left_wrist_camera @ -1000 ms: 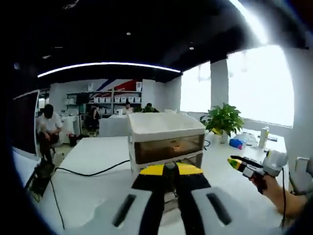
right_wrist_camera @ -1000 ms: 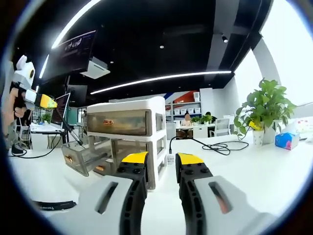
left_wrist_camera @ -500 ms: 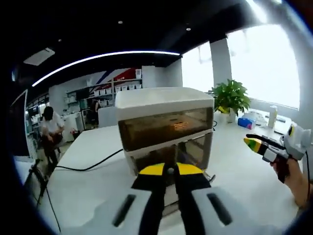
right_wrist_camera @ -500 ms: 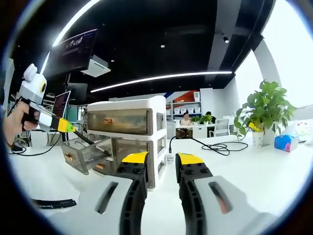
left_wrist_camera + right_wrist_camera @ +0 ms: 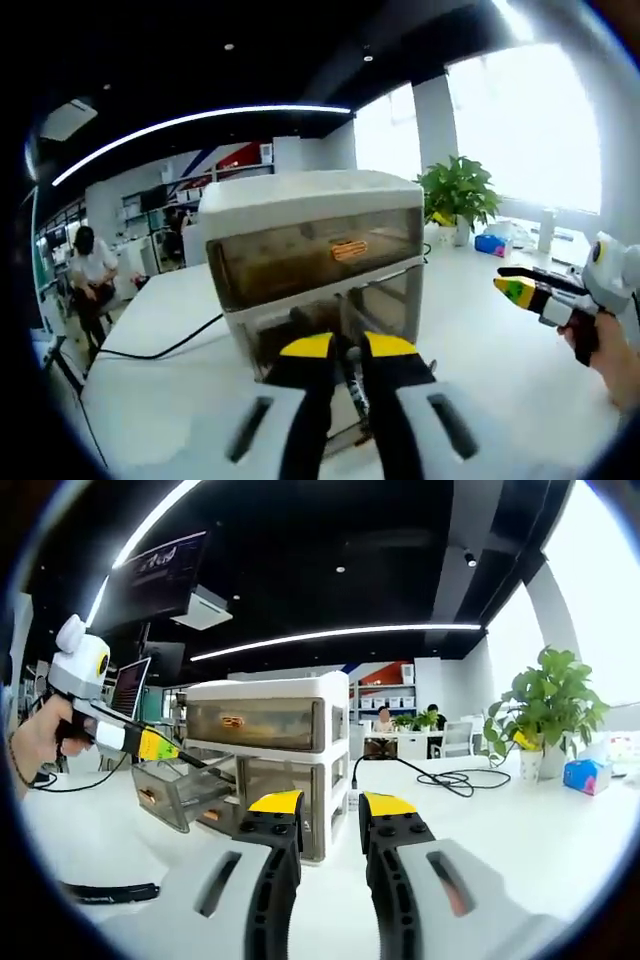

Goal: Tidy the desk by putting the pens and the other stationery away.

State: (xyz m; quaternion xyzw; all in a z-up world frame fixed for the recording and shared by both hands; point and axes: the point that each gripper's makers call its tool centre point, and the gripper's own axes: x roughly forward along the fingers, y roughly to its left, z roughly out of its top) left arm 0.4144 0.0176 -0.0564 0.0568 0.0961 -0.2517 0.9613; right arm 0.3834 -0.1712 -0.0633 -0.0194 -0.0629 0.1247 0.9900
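A white drawer cabinet [image 5: 310,250] with see-through brown drawers stands on the white desk, close in front of my left gripper [image 5: 347,346]. That gripper is shut on a thin black pen [image 5: 350,380]. In the right gripper view the cabinet [image 5: 265,750] has its middle drawer [image 5: 175,790] pulled out to the left. There the left gripper [image 5: 155,746], held by a hand, points the pen [image 5: 185,760] down over that drawer. My right gripper [image 5: 330,804] is open with nothing between its jaws, well short of the cabinet. It also shows at the right of the left gripper view [image 5: 515,285].
A potted plant [image 5: 545,705] and a blue pack [image 5: 580,770] stand at the right of the desk. A black cable [image 5: 440,778] runs behind the cabinet, another cable [image 5: 160,350] trails off its other side. A flat black item [image 5: 105,890] lies near the front left. People sit far back.
The left gripper with the pen has come down and in toward the pulled-out drawer, so the cabinet looms larger in its view. The right gripper has stayed put.
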